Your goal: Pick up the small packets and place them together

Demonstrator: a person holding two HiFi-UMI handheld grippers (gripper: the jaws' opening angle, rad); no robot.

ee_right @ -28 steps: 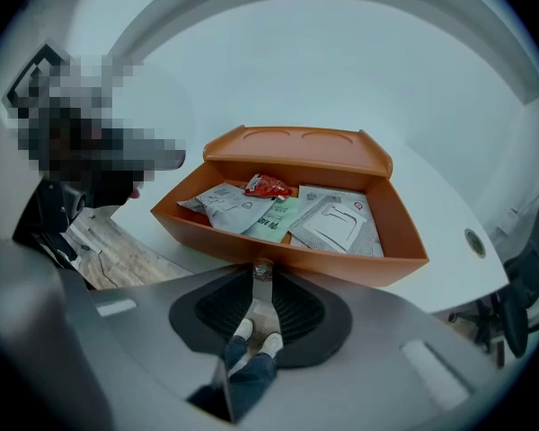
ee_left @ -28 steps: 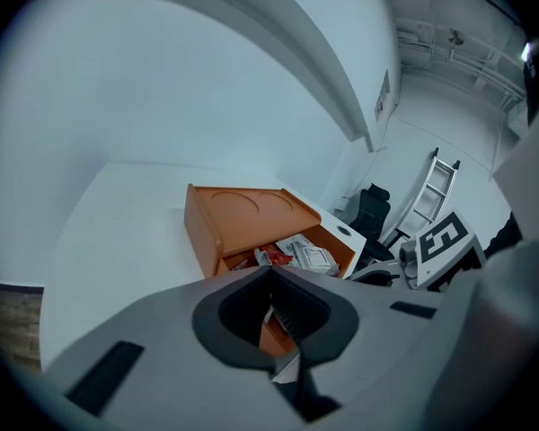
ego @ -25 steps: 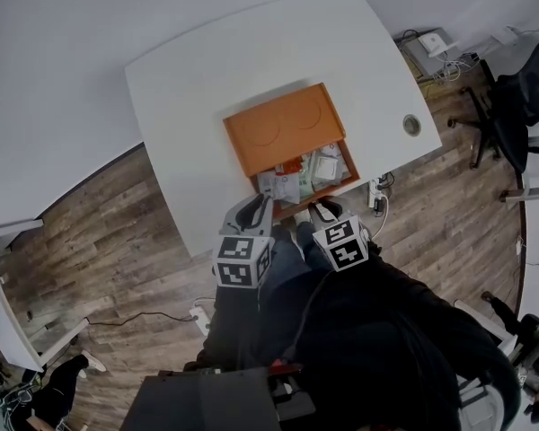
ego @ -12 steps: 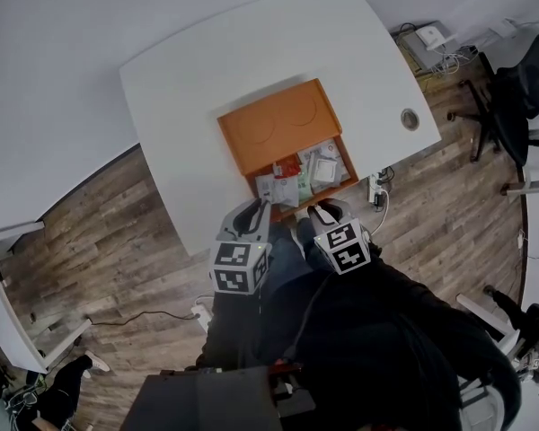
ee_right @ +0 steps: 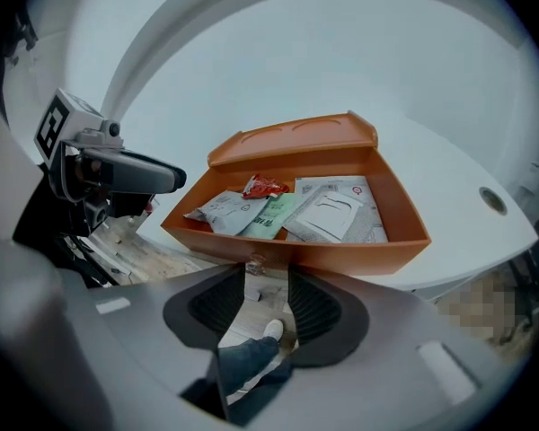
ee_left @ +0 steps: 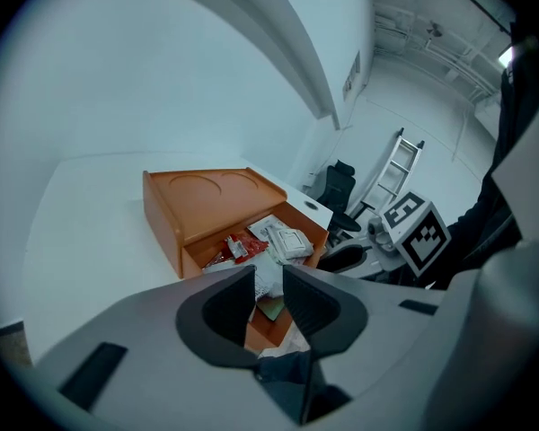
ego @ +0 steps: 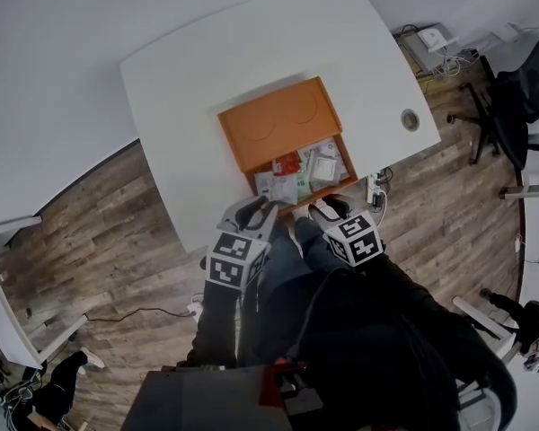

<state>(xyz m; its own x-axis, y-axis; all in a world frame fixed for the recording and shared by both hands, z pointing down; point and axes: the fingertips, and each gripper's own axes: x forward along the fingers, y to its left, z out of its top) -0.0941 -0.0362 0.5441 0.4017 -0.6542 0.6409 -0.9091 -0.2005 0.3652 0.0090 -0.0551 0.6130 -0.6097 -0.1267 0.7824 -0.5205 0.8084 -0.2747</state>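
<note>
- Two tools, both empty. The left tool and the right tool hang side by side at the near edge of the counter, just short of the orange box. The jaws of each are opening, with nothing between them.
- The small packets all lie overlapping in the open front part of the box. A red packet is at the back, a grey packet is on the left tool's side, a green packet is in the middle and a large white packet is on the right tool's side.
- We judge this step to be the reach-in for the first pick.
- The box's front wall stands between the tools and the packets, so we should come over it from above and not push straight in.
- The green packet seems tucked under its neighbours, so we would take an upper one first. The grey is nearest the left tool and the white nearest the right.
- The packets are flat and thin. We should pinch a raised corner or edge with the jaws steep, since a flat approach may slide off or lift two at once.
- The tools are close together, so we should send in one at a time.
</note>
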